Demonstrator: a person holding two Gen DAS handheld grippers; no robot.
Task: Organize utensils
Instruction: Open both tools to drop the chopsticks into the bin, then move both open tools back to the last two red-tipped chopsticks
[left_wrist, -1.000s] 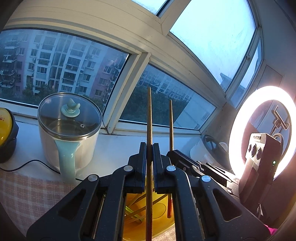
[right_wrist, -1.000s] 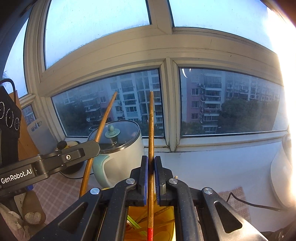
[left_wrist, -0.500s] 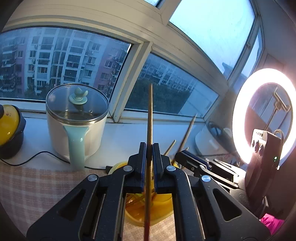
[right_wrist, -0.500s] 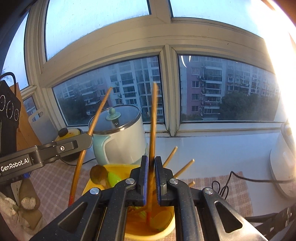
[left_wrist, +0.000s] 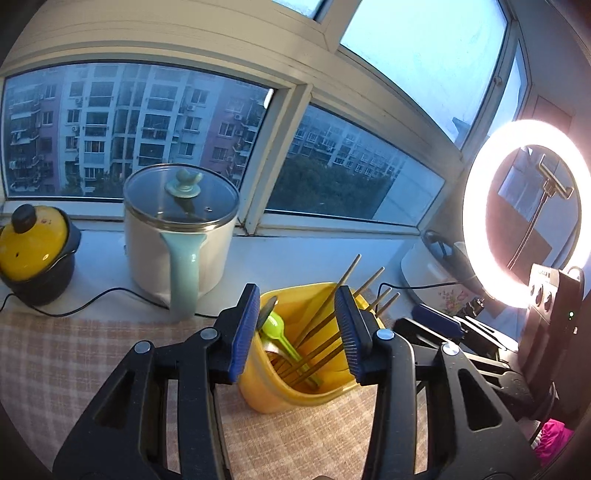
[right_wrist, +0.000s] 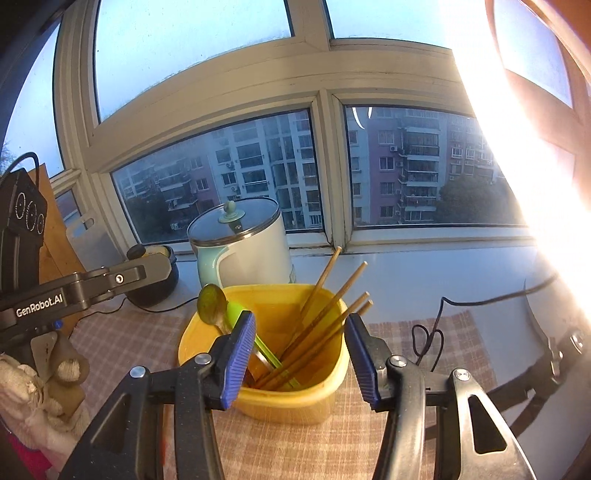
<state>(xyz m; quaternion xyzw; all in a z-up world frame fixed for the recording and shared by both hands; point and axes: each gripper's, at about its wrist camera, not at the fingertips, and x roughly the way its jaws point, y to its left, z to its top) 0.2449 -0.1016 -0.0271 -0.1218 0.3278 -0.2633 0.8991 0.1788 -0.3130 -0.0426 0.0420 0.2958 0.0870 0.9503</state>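
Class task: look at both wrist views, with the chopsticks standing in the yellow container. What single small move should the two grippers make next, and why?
Probably draw both grippers back and up. The left gripper and right gripper are opening with nothing between their pads, and the chopsticks already lean inside the yellow container beside the spoons. Backing off avoids knocking them.

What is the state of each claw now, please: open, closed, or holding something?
Left claw: jaws opening, holding nothing; wooden chopsticks stand in the yellow plastic tub.
Right claw: jaws opening, holding nothing.
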